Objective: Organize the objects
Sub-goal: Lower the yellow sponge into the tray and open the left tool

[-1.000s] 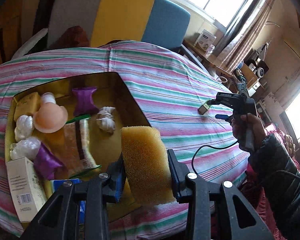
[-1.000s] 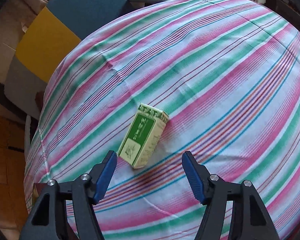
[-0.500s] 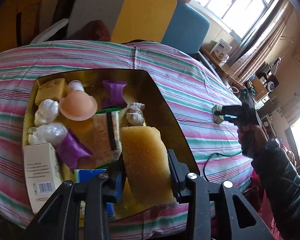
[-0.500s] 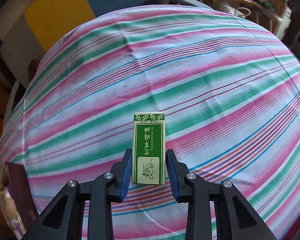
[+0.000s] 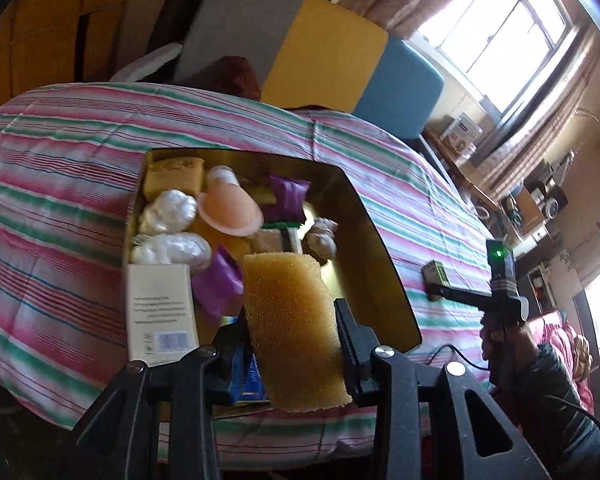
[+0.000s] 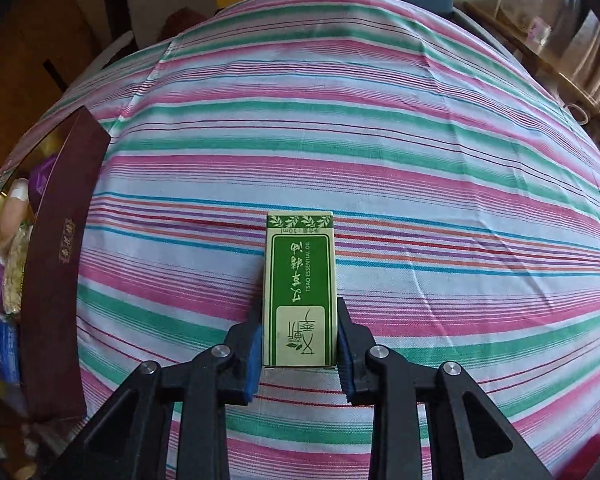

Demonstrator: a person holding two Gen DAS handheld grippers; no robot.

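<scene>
Over a striped tablecloth, the left gripper clamps a yellow sponge above the gold-lined box, while the right gripper pinches a green essential-oil carton lying on the cloth.

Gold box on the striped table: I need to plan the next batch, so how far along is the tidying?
Mostly done: the gold box already holds foam blocks, wrapped bundles and a white carton. In hand: the left gripper clamps a yellow sponge over the box; the right gripper is shut on the green essential oil box. Left: placing both.
</scene>
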